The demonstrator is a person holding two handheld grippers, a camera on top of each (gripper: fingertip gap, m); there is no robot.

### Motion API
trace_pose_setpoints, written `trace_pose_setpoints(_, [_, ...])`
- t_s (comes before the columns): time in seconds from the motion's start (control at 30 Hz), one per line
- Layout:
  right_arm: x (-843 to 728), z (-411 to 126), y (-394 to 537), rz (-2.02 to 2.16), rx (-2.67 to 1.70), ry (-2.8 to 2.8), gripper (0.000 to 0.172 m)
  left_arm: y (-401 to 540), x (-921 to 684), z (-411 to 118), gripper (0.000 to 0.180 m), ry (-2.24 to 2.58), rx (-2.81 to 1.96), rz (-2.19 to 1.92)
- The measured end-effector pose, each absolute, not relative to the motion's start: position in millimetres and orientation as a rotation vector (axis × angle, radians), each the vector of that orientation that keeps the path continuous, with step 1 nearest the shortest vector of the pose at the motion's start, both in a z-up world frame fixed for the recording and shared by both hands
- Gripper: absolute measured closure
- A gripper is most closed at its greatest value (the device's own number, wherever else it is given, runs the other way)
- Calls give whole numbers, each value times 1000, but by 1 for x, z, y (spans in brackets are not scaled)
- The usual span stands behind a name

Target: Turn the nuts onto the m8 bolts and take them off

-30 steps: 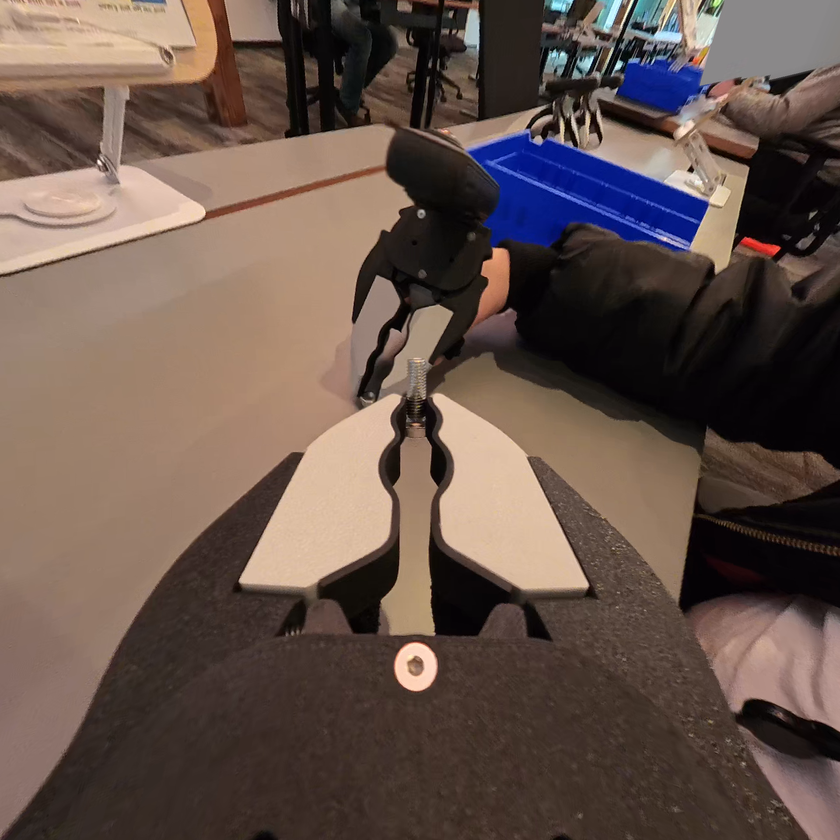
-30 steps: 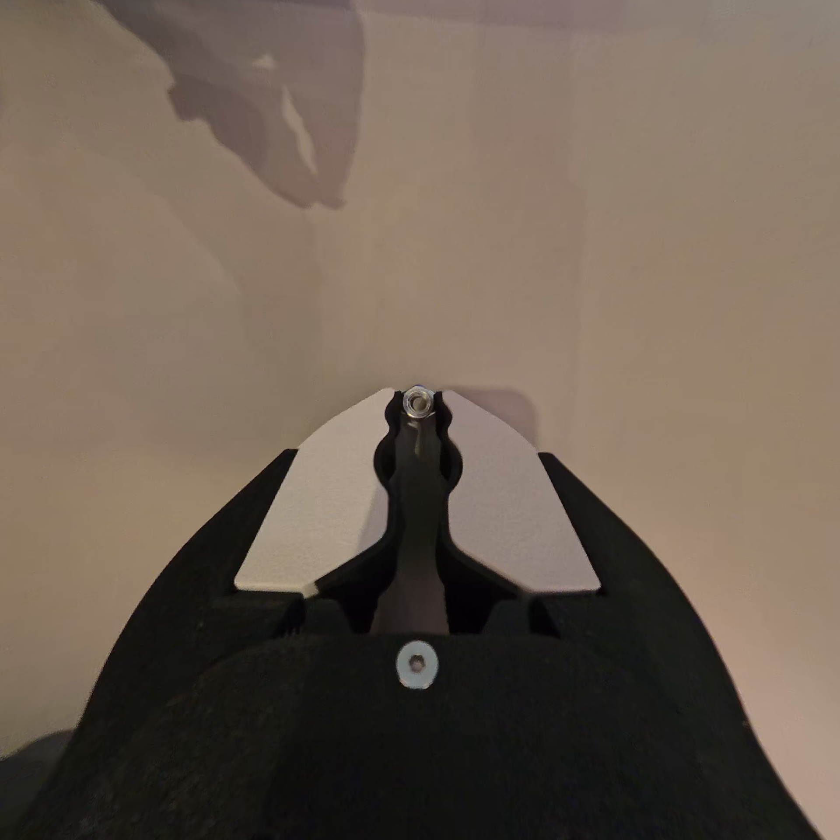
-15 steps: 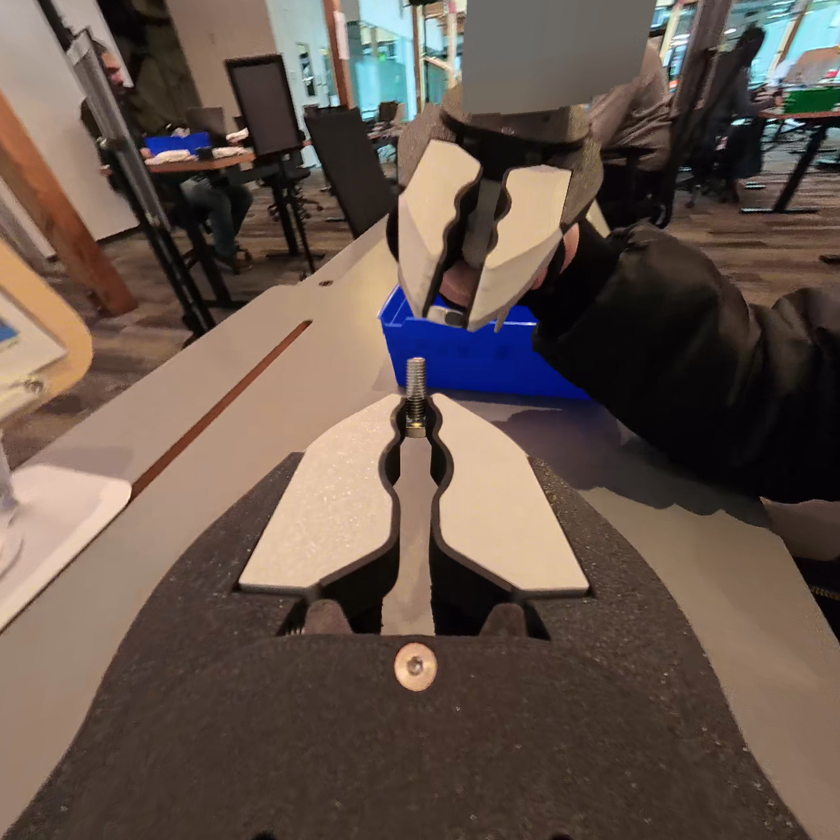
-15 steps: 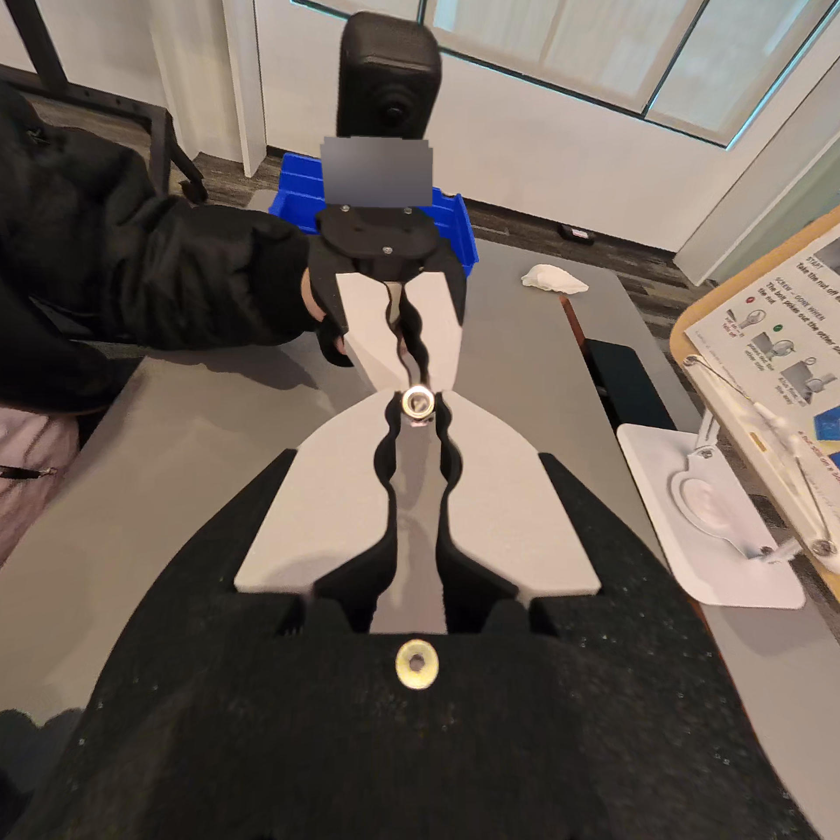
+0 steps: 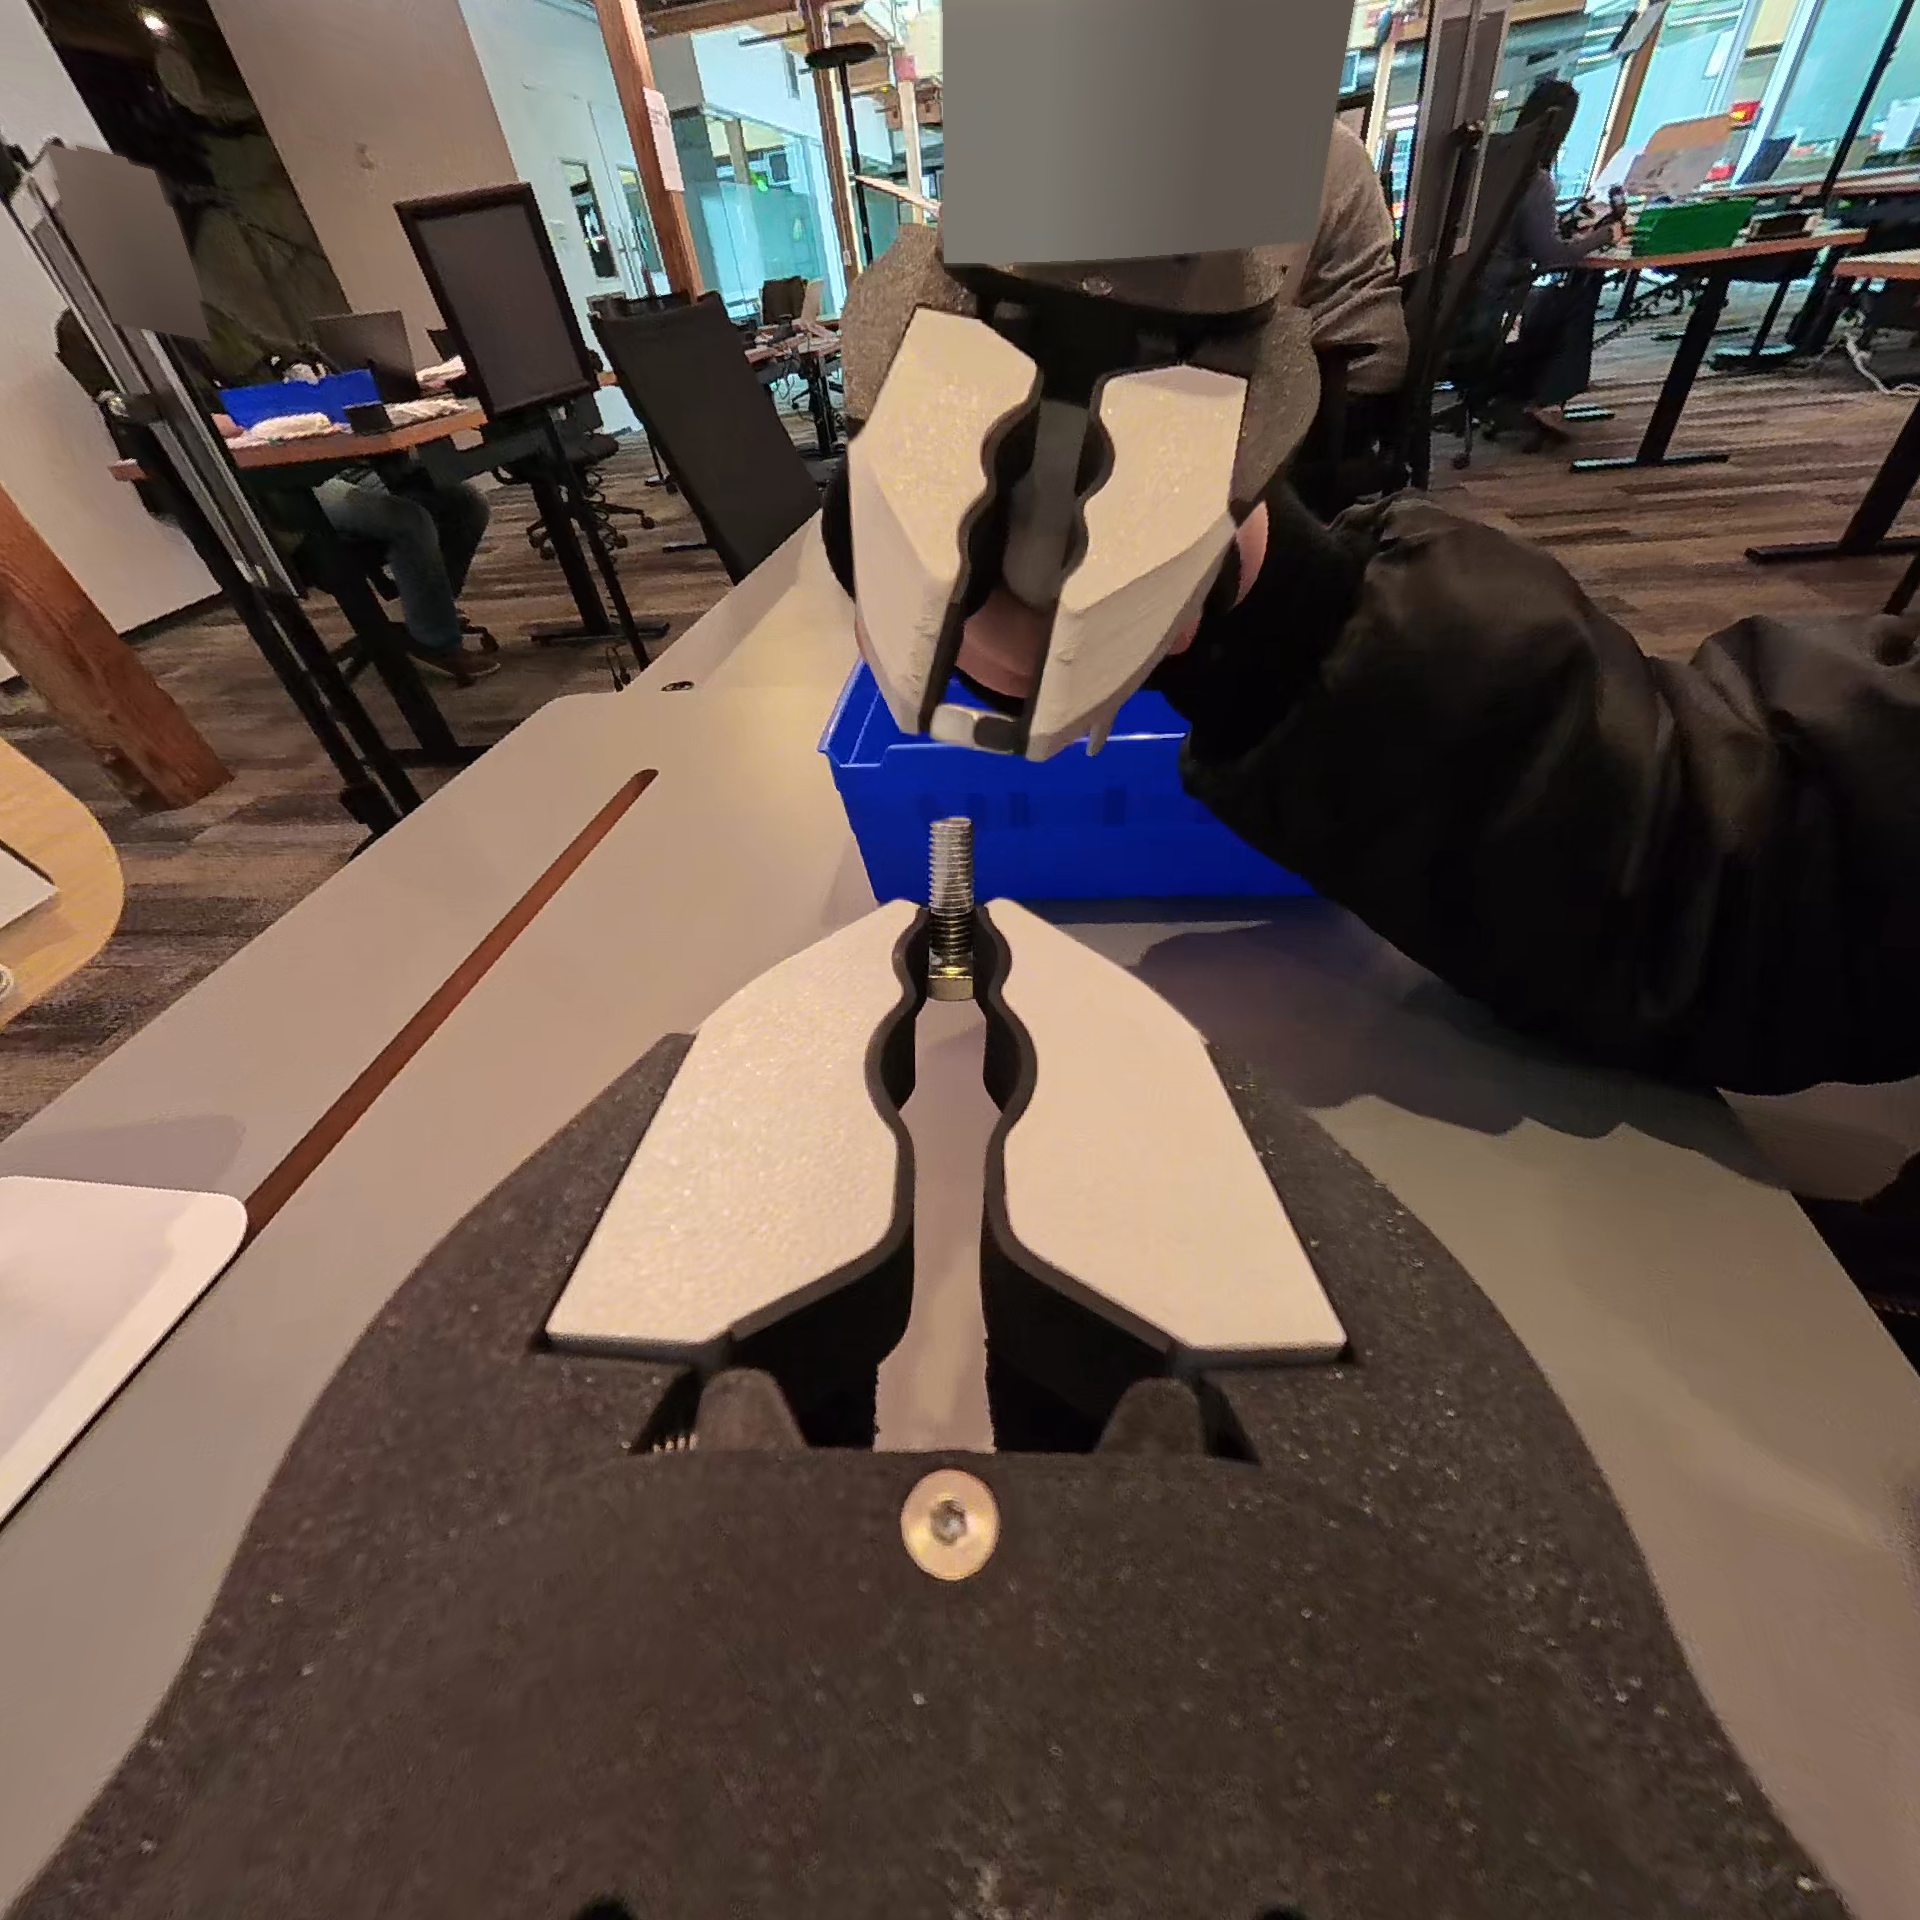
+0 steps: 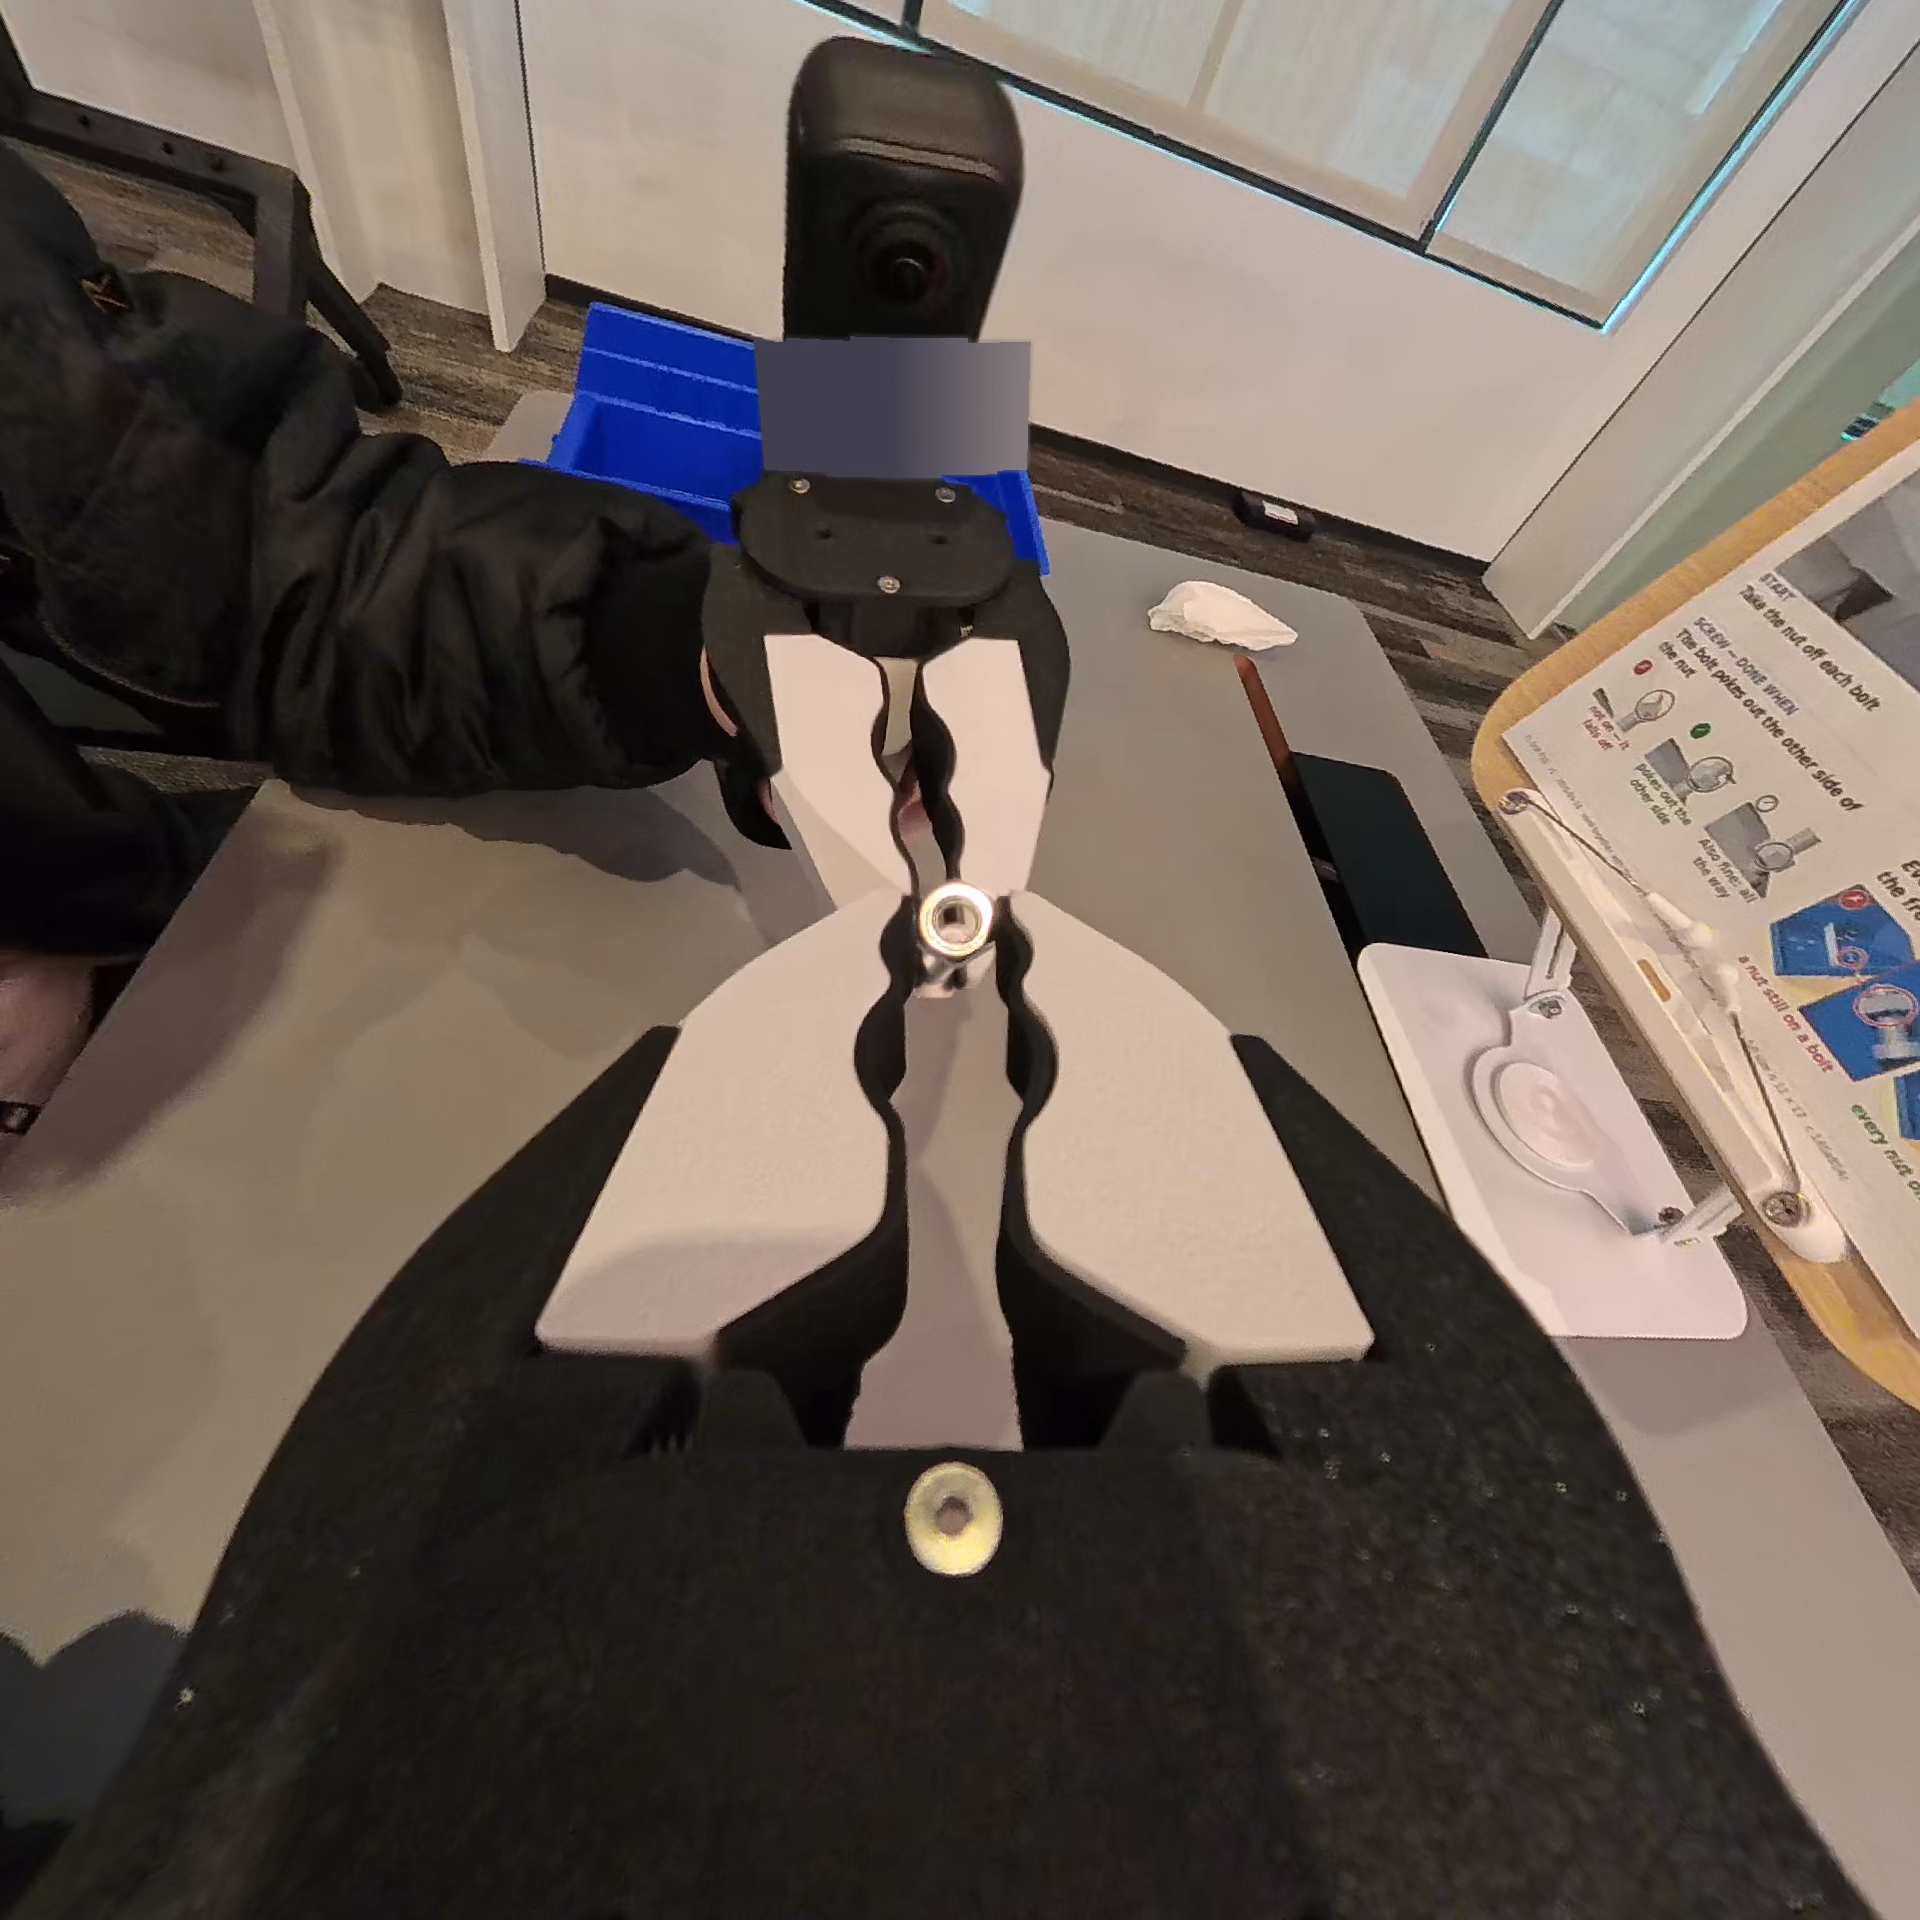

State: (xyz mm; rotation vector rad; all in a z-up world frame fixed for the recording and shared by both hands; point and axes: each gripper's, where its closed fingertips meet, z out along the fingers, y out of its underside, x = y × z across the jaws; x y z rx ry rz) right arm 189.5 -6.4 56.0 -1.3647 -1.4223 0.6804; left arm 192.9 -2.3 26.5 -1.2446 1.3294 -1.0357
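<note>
My left hand-held gripper point(image 5: 951, 940) is clamped low on the bolt point(image 5: 951, 878), threads upright above the bench point(image 5: 623, 935). My right hand-held gripper point(image 5: 977, 727) pinches the nut point(image 5: 975, 727) by its flats just above. Both look small, rigid, slick steel.

we find printed writing only on a white instruction sheet point(image 6: 1766, 831) with small pictures, clipped to a wooden board point(image 6: 1538, 686) at the right of the grey tabletop point(image 6: 1195, 727); nothing else carries legible writing.
</note>
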Motion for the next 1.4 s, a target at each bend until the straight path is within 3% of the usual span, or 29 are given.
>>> trace_pose_setpoints(1.4, [169,62,1,676,-1462,-1329,158,-6,183,53,173,1287,-1232,-988])
